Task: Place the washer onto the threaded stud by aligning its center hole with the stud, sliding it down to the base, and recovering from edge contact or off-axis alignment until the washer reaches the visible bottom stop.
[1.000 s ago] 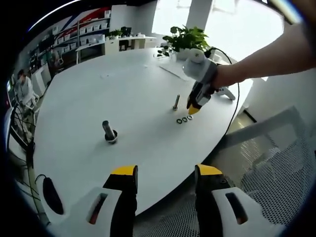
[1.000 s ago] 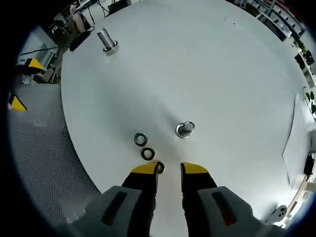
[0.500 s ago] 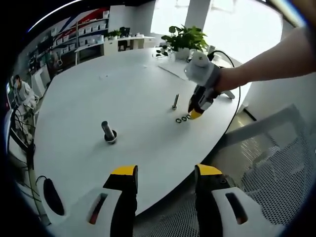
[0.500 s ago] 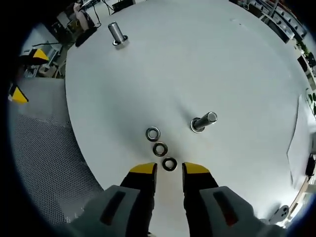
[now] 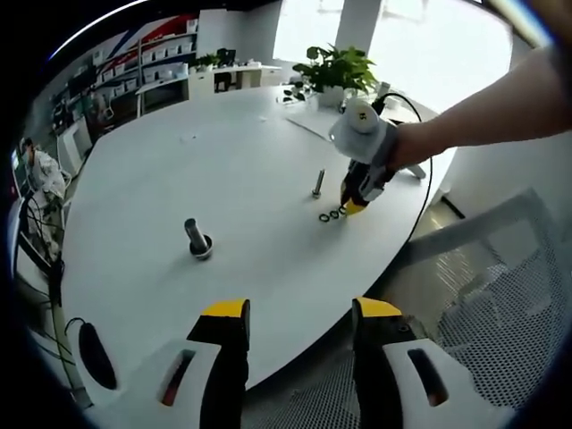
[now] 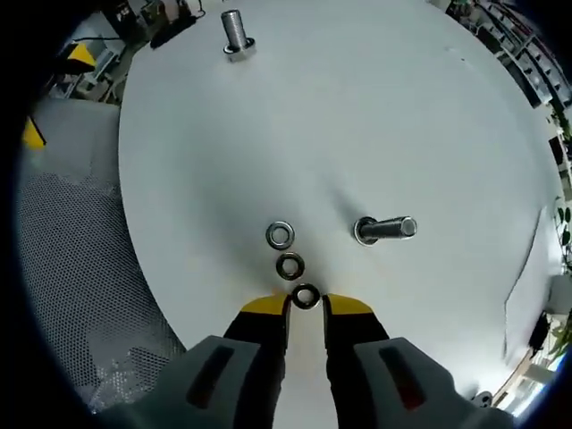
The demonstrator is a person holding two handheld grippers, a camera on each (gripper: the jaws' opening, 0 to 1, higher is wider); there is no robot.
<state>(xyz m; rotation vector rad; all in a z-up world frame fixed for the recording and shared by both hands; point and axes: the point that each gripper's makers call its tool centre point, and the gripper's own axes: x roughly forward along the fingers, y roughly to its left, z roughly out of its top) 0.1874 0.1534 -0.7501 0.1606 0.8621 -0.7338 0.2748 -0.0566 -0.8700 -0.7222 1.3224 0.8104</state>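
My left gripper (image 5: 299, 313) hangs open off the white table (image 5: 179, 161) edge. Right gripper (image 5: 353, 204) tips down at three washers (image 5: 333, 214) beside thin stud (image 5: 319, 184); fat stud (image 5: 197, 239) well apart.

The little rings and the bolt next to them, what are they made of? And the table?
The three rings look like metal: grey and shiny, with bright glints on their rims. The bolt beside them also looks like metal, silvery with a gleaming shaft. The table has a smooth, matte white top, maybe painted wood or plastic; the look leaves that open.
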